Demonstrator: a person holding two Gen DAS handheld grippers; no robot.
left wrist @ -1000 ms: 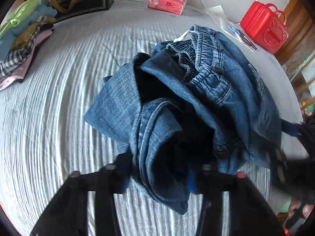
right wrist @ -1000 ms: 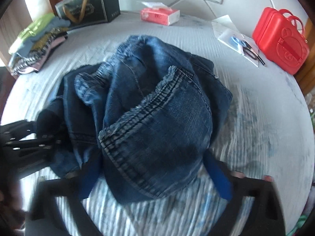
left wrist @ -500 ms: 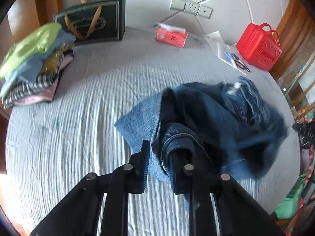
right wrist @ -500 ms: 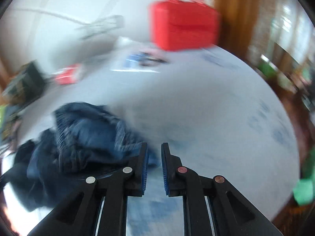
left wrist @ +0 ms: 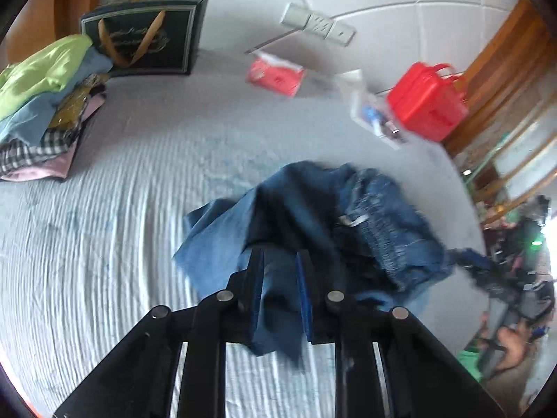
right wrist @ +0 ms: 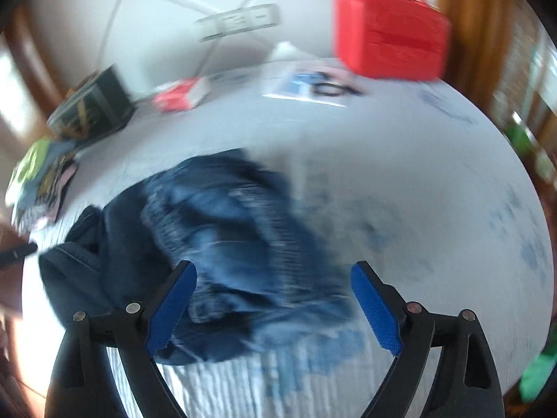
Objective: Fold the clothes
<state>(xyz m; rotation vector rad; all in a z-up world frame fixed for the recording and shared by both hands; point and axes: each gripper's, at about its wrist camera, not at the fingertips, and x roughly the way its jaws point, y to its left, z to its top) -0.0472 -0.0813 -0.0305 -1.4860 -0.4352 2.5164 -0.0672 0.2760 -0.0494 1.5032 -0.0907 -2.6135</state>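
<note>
My left gripper points steeply down, jaws nearly together & clamped on a fold of jeans between the pads. My right gripper also tilts down, jaws opening wide, pads clear of the denim lying btw them; view's blurred.

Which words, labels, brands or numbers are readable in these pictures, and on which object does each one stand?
None can be read.
Dark gift bag: gold ornate lettering, too blurred.
Red tissue pack: small print, too blurred.
Red case: no text visible.
Packet beside it: blue print, unreadable.
</note>
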